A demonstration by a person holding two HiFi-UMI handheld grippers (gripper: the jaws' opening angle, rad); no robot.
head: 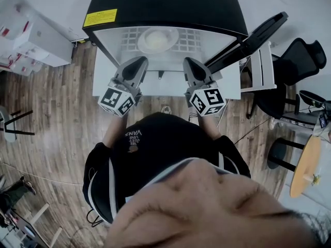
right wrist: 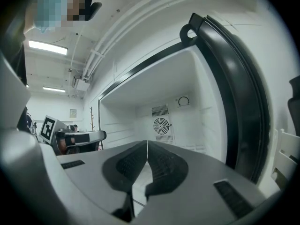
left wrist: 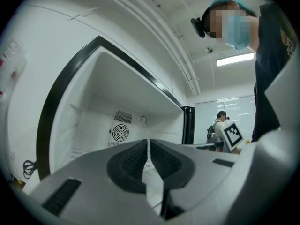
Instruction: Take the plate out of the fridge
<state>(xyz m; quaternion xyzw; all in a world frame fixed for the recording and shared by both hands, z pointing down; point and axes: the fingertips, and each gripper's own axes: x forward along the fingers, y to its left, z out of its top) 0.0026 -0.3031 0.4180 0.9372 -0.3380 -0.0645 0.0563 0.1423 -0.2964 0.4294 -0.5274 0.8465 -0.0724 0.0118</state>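
The fridge point(head: 165, 4) stands open in front of me, its black top below my head and its door point(head: 253, 37) swung out to my right. Inside, a white wire shelf point(head: 194, 40) runs across the compartment, and the plate point(head: 158, 39) lies on it near the middle, toward the back.

The plate is round and pale and lies flat, face up. Being round, it has no long axis to line up with; what matters is that its rim sits level on the wires, with the near edge toward me.

I judge it stiff and rather heavy for its size, probably ceramic, so it is breakable and smooth at the rim. A pinch on the near rim, one pad above and one below, looks like the surest hold. A second hold on the other side would keep it from tipping as it slides off the shelf.

My left gripper point(head: 138, 61) and right gripper point(head: 190, 62) point level at the opening, side by side and apart, short of the plate. Both pairs of jaws are pressed together with nothing between them. They will need to spread before either can take the rim.
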